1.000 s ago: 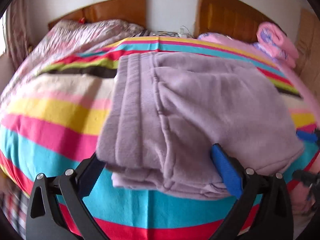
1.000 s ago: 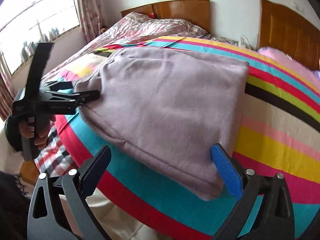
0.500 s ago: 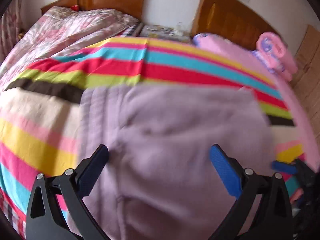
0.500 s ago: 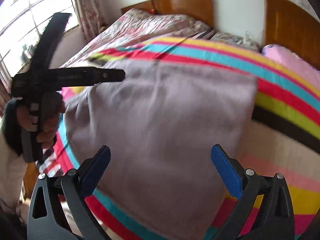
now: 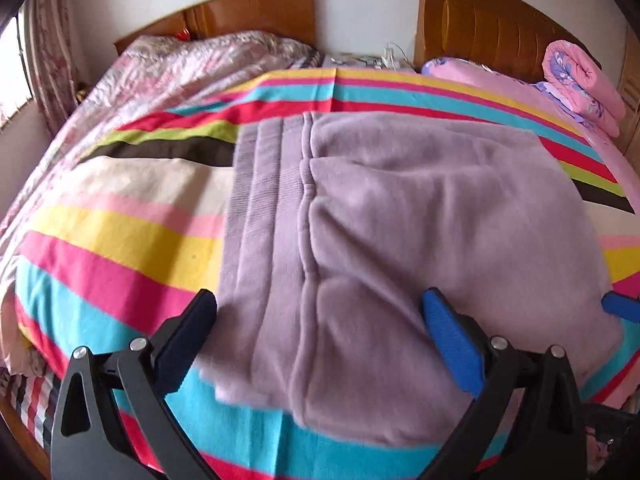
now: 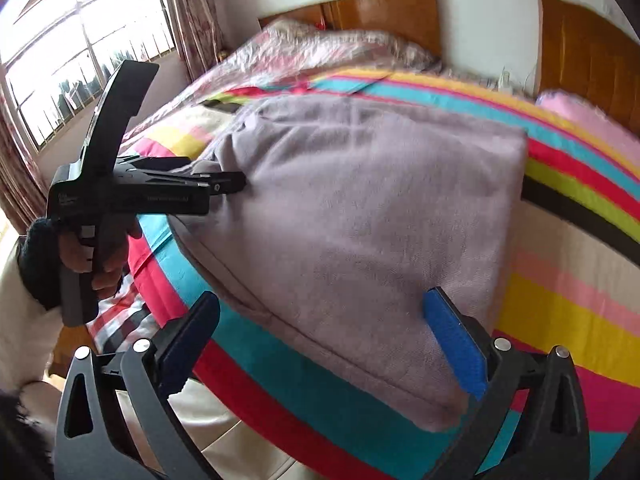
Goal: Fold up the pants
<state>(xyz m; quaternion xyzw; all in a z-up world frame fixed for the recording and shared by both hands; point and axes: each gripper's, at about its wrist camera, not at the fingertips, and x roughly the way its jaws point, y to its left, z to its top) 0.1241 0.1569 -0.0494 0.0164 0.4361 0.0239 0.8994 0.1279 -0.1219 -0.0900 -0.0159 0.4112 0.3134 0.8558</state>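
On the striped bed point(image 5: 120, 240) the pants point(image 5: 400, 220) lie folded flat again between your fingers, after a blurred sweep half a second ago. The left gripper point(image 5: 320, 328) and right gripper point(image 6: 320, 328) both stand wide open and hold nothing, so the fold seems nearly finished.

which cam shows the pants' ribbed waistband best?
Left wrist view. The ribbed waistband of the pants faces the lens, its stitched rows running along the left edge of the fold. The right wrist view shows the pants' smooth folded side; the band end is bunched behind the left tool, ribbing unreadable.
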